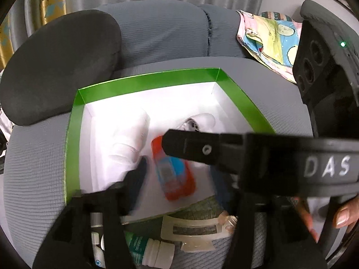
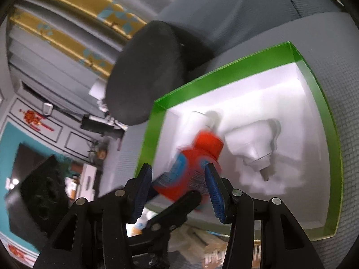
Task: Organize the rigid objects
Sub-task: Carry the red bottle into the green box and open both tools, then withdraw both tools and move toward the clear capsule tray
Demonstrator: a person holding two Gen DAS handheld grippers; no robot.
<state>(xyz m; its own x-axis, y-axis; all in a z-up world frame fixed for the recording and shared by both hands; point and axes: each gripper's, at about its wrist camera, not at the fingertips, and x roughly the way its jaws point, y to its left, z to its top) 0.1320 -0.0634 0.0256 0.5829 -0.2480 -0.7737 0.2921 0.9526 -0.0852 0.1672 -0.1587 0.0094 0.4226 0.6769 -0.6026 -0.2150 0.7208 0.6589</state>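
A: Landmark: green box [image 1: 143, 81], white inside, sitting on the grey sofa seat [image 1: 33, 161]. Where's the task item?

B: Orange and blue bottle [image 1: 172, 174] lies inside the box, on the white floor near the box's front edge. Blurred in both views.

A: Left gripper [image 1: 179, 174]?

B: Jaws apart. In the left view the bottle lies between its fingers with a gap on each side; nothing held.

A: Right gripper [image 2: 179, 190]?

B: Jaws slightly apart, blue ribbed pads [image 2: 214, 192] either side of the bottle's lower end in the right view. Too blurred to tell whether they press on it.

A: Anything in the way?

B: In the left view the right gripper reaches across the box's front right part, black finger over the bottle's upper end. A fingertip [image 1: 345, 217] of the person shows at the lower right.

A: Other contents?

B: Two white moulded pieces in the box: a tall one [image 1: 132, 139] left of the bottle, a bulb-shaped one [image 2: 253, 143] right of it.

A: Around the box?

B: Dark cushion [image 1: 58, 67] at the box's back left. Patterned cloth [image 1: 271, 42] past its back right. In front of the box: a green and white bottle [image 1: 145, 251] on its side and a clear plastic piece [image 1: 193, 231].
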